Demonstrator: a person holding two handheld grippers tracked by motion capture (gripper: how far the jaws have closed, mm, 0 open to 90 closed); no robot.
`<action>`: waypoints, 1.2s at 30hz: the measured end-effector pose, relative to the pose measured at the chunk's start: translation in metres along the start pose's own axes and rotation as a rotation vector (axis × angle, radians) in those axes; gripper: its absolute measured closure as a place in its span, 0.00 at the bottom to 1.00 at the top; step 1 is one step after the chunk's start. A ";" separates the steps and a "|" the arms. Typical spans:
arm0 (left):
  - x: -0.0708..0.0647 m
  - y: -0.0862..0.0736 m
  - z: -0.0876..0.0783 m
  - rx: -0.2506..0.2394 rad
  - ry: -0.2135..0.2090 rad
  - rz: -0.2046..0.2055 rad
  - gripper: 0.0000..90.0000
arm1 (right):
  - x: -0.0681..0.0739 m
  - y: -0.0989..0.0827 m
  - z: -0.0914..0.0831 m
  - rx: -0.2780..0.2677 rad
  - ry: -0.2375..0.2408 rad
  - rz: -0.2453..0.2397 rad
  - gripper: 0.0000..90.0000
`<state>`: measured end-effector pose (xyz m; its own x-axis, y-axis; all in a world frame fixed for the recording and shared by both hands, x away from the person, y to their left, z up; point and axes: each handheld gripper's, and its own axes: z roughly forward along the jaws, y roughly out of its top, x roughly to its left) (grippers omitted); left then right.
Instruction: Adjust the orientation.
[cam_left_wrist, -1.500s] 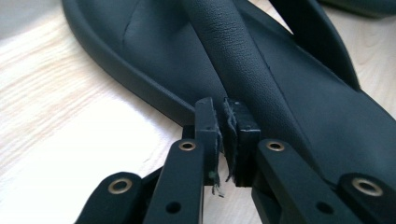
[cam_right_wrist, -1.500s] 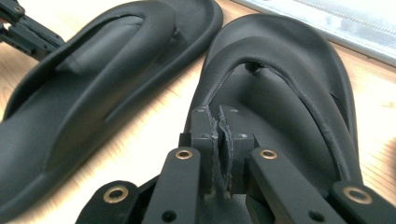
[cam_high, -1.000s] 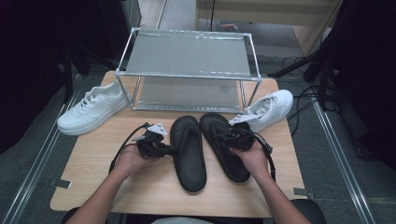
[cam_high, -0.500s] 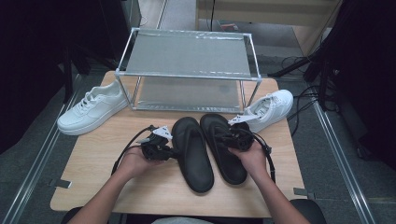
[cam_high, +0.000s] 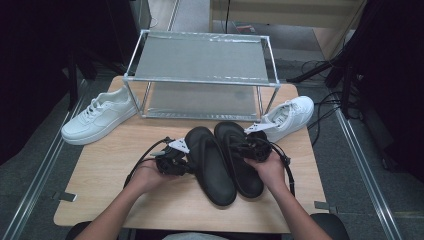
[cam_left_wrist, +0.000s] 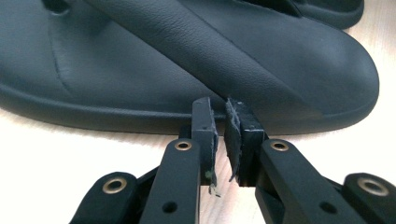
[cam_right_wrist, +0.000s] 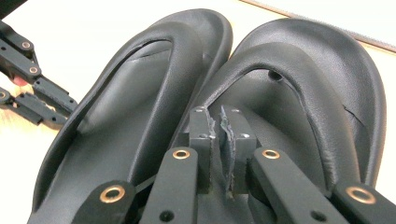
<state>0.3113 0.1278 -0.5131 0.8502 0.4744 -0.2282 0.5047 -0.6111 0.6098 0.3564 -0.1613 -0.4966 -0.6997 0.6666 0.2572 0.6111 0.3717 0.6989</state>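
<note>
Now each nearly shut, empty tool (cam_left_wrist: 219, 116) (cam_right_wrist: 220, 122) against its own black sandal (cam_left_wrist: 196, 60) (cam_right_wrist: 299, 107).

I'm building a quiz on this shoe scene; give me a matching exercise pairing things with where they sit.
1. left white sneaker
2. right white sneaker
3. black sandals
4. metal rack

a. far edge of the table, centre
b. between the two grippers
c. right of the rack
d. left of the rack, overhanging the table edge

Pairs: 1-d, 2-c, 3-b, 4-a

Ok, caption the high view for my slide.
Two black rubber flip-flops on a wooden table, white sneakers flanking a metal rack.
</note>
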 end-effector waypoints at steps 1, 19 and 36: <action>0.000 0.000 0.000 0.000 0.000 0.000 0.92 | 0.000 0.000 0.000 -0.001 -0.002 0.000 0.94; 0.020 -0.006 -0.028 -0.099 0.047 -0.082 0.61 | 0.000 -0.009 -0.021 -0.111 0.008 -0.012 0.66; 0.034 -0.011 -0.036 -0.141 0.063 -0.136 0.47 | 0.025 -0.020 -0.012 -0.124 0.004 -0.030 0.43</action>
<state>0.3292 0.1739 -0.5003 0.7624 0.5879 -0.2704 0.5844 -0.4463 0.6777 0.3226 -0.1594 -0.4962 -0.7184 0.6540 0.2371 0.5393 0.3084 0.7836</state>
